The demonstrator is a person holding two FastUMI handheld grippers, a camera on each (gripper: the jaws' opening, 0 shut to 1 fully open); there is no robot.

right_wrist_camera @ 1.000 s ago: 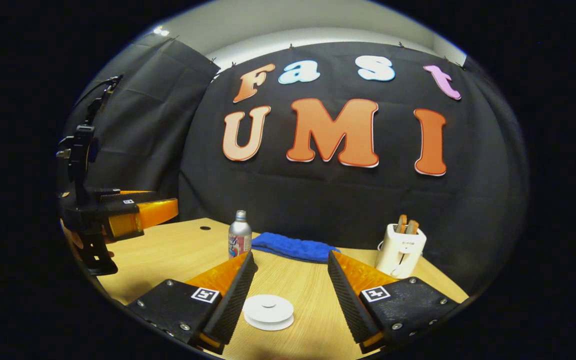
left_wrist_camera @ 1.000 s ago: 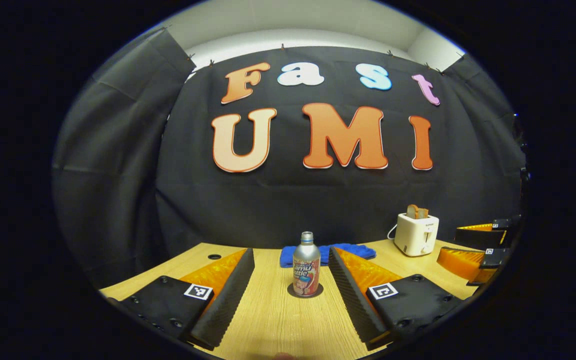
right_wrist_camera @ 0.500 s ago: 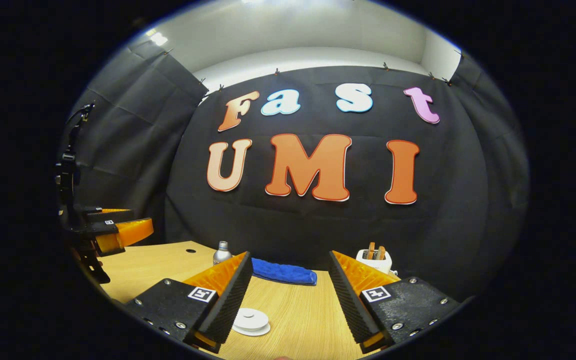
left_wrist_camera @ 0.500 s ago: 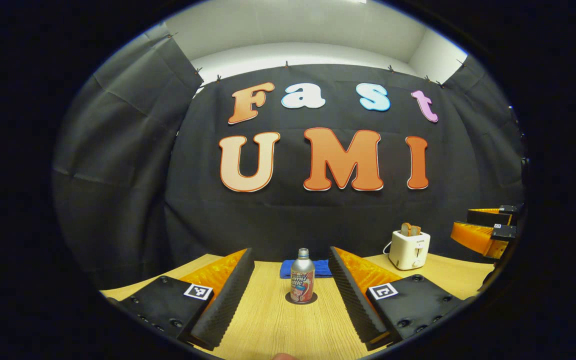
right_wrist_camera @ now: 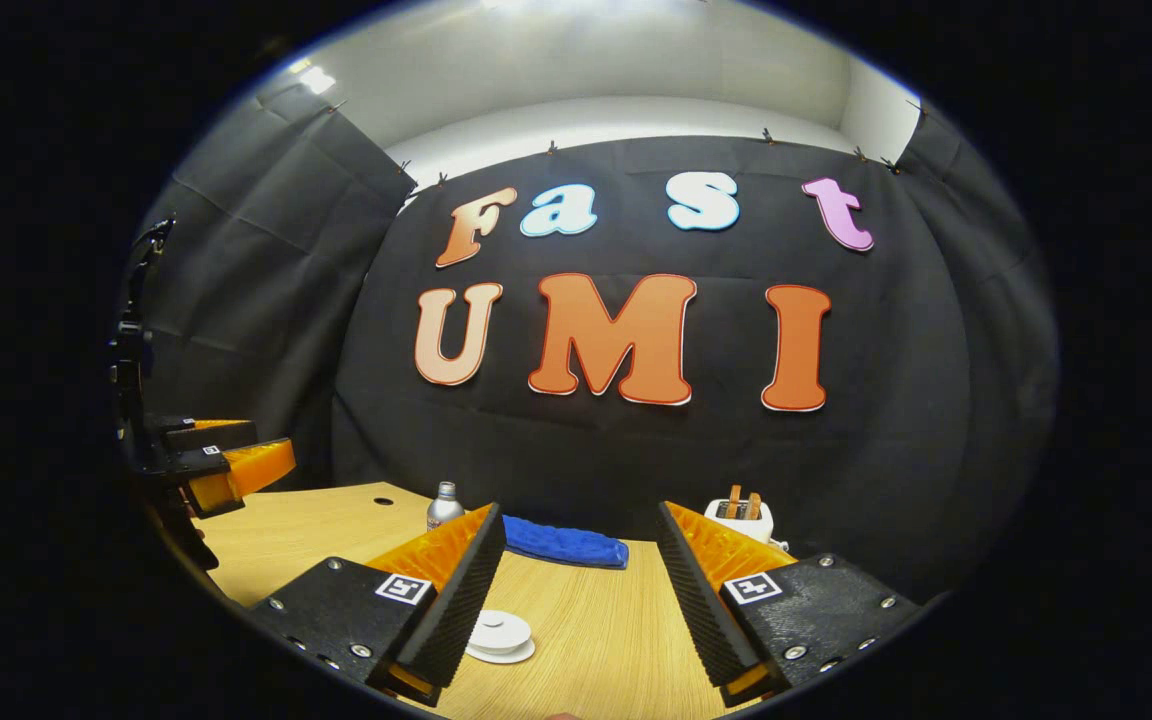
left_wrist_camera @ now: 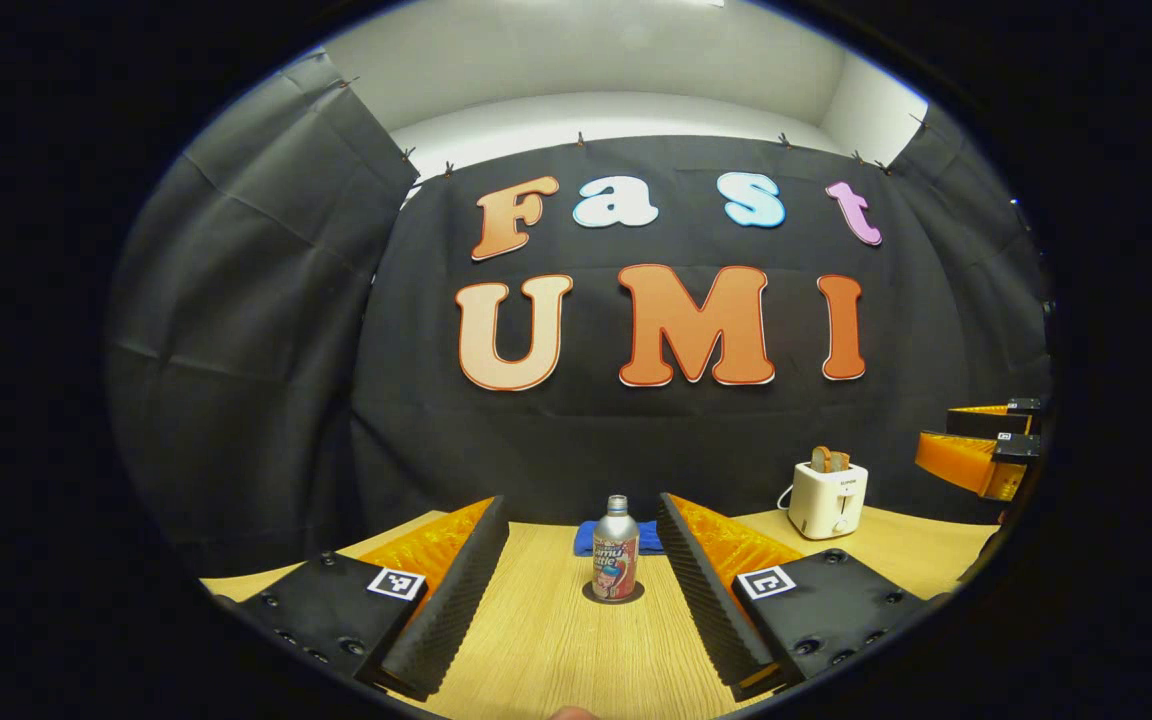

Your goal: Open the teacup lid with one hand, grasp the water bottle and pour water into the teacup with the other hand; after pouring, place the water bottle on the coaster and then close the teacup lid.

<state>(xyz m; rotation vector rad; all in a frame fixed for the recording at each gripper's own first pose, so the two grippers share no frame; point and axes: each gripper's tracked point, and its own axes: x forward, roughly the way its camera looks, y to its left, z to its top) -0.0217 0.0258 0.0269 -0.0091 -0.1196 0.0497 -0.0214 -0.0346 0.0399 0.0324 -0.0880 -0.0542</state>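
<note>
- Left gripper view: the left gripper (left_wrist_camera: 581, 545) is released, its fingers spread wide and holding nothing. The water bottle (left_wrist_camera: 615, 561) stands upright on the dark coaster (left_wrist_camera: 613, 594), on the table (left_wrist_camera: 556, 660), well ahead and centred between the fingers. A blue cloth (left_wrist_camera: 586, 541) lies behind it, a toaster (left_wrist_camera: 829, 498) farther right.
- Right gripper view: the right gripper (right_wrist_camera: 581, 545) is also released and empty. The white teacup lid (right_wrist_camera: 499, 634) sits low beside its left finger; whether the cup is beneath it I cannot tell.
- Judgement: either everything is finished or nothing has begun. If beginning, the right gripper needs to descend and centre over the lid.
</note>
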